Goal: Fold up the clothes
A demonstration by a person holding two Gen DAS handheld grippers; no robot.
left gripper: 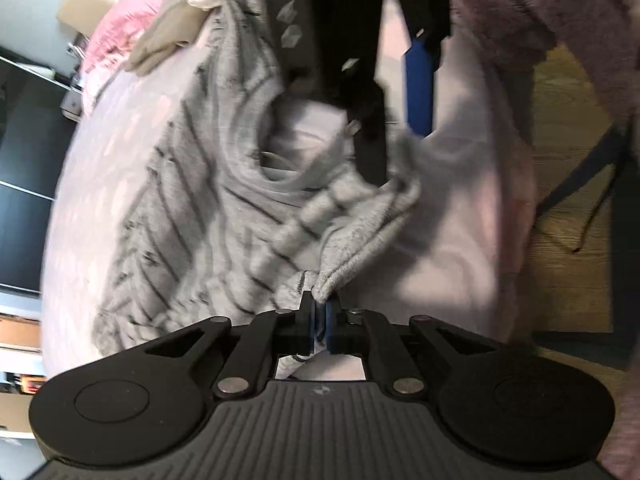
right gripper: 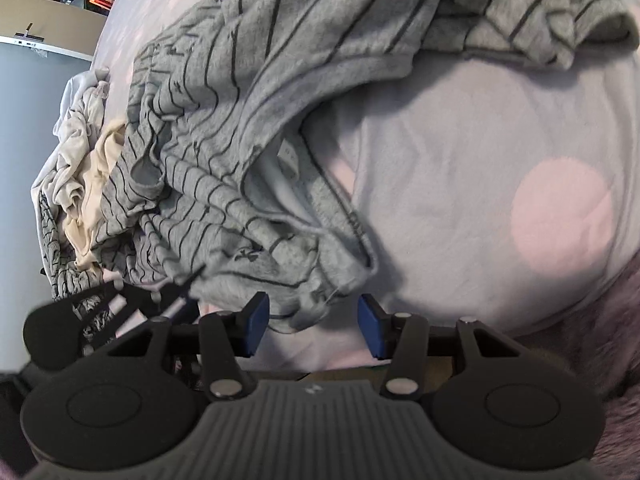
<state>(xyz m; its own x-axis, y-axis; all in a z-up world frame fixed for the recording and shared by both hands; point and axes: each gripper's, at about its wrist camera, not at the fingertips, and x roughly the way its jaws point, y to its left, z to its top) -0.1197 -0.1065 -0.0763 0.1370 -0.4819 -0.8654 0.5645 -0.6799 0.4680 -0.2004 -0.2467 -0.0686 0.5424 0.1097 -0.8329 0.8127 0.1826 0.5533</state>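
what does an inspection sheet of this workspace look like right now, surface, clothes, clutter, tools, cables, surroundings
surface: pale bedsheet with pink dots, soft and wrinkled
job's things: grey striped garment spread unfolded, its neck opening facing up; one edge bunched near the tools
clutter: heap of white and cream clothes at the sheet's far side; pink item beyond it
grippers: left tool shut on a fold of the garment's hem; right tool open, blue pads either side of a garment edge, not pressing it
cables: dark cord across the wooden floor
surroundings: cardboard box, dark furniture at the left; fuzzy mauve sleeve of the person
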